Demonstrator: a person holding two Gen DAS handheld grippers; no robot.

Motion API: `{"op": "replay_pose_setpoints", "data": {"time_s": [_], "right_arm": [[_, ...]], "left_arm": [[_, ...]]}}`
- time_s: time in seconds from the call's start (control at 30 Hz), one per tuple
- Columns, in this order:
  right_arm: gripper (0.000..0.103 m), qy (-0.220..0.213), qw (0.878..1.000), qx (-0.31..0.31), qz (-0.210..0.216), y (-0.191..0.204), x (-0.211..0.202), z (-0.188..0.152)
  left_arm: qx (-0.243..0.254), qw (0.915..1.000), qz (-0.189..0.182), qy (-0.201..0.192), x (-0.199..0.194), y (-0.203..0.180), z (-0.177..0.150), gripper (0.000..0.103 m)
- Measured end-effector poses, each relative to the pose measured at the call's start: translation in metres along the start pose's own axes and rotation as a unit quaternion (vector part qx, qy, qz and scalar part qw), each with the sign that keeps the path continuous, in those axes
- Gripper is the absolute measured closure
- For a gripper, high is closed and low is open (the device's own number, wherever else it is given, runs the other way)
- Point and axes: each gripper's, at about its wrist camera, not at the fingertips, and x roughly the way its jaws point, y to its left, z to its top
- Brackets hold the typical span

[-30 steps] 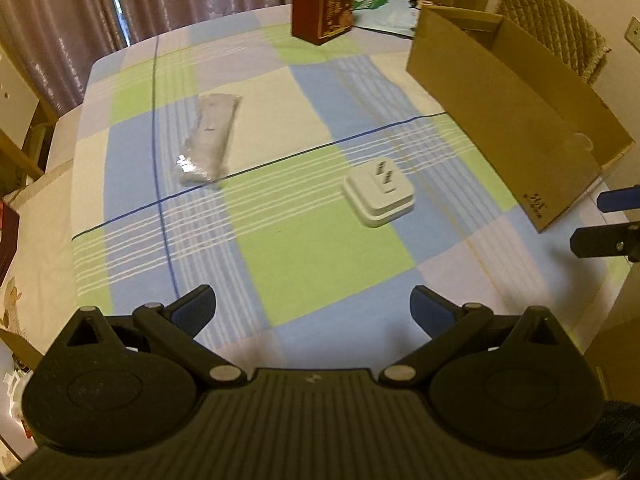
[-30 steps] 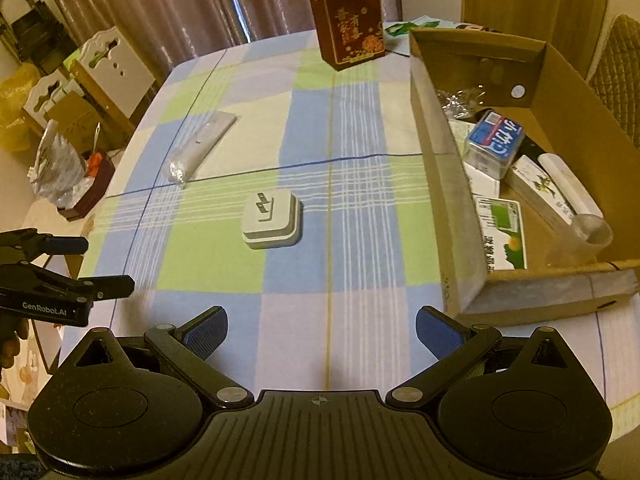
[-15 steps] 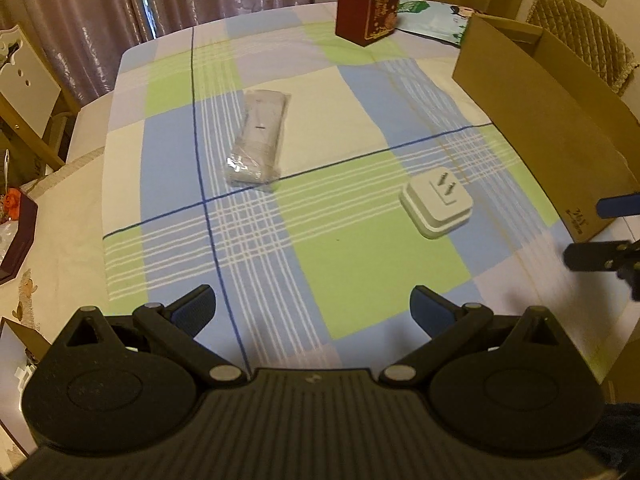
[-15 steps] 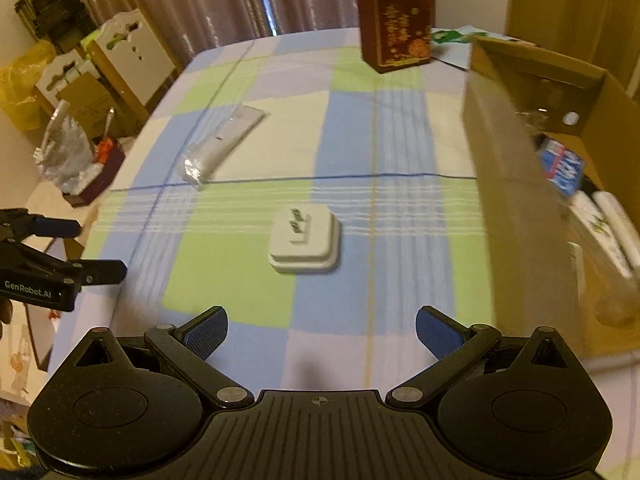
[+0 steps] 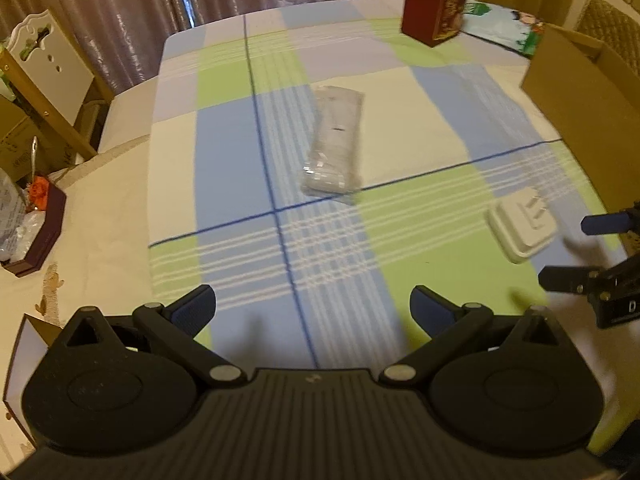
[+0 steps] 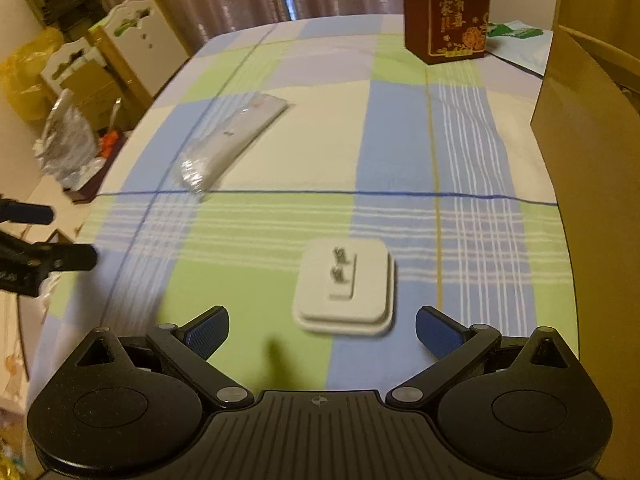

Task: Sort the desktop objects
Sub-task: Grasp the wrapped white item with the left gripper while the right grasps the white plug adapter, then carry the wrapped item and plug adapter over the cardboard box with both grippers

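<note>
**Two open grippers over a checked cloth**

Two grippers are held above the table, both with jaws spread wide and nothing between them. The right gripper (image 6: pixel 322 330) is poised just short of the white plug adapter (image 6: pixel 345 290), which lies flat on the checked tablecloth (image 6: pixel 400 152) with its two metal prongs pointing up. The left gripper (image 5: pixel 312 308) is aimed along the cloth toward the clear-wrapped packet (image 5: pixel 336 144) — a long whitish item lying well ahead of it, apart from the adapter. Each gripper's blue-padded fingers are seen at the edge of the other's view.

Further out, a dark red box (image 6: pixel 446 10) stands upright at the far side of the table; gold Chinese characters and a floral motif are printed on its face, though they cannot be read with certainty. The cardboard box (image 6: pixel 592 152) stands along the right edge of the cloth, its inside hidden. Lettering on the left gripper's body is too blurred to read.
</note>
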Motion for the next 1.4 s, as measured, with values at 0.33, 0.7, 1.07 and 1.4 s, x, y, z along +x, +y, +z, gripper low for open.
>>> {"op": "replay_pose_setpoints", "data": {"time_s": [0.33,0.7,1.07,1.4], "right_arm": [[0.028,0.002,0.998,-0.033,-0.054,-0.001,0.038,0.009],[0.038,0.026,0.996,-0.059,-0.057,-0.014,0.015,-0.018],[0.036,0.027,0.996,-0.068,-0.057,-0.024,0.005,-0.032],[0.037,0.029,0.995,-0.087,-0.048,-0.025,-0.001,-0.039]], "left_arm": [[0.031,0.9995,0.000,-0.001,0.034,0.006,0.027,0.004],[0.103,0.9937,-0.031,-0.031,0.081,-0.027,0.089,0.004],[0.105,0.9913,-0.078,0.015,0.135,-0.024,0.118,0.052],[0.185,0.9724,-0.132,0.052,0.088,-0.056,0.040,0.066]]}}
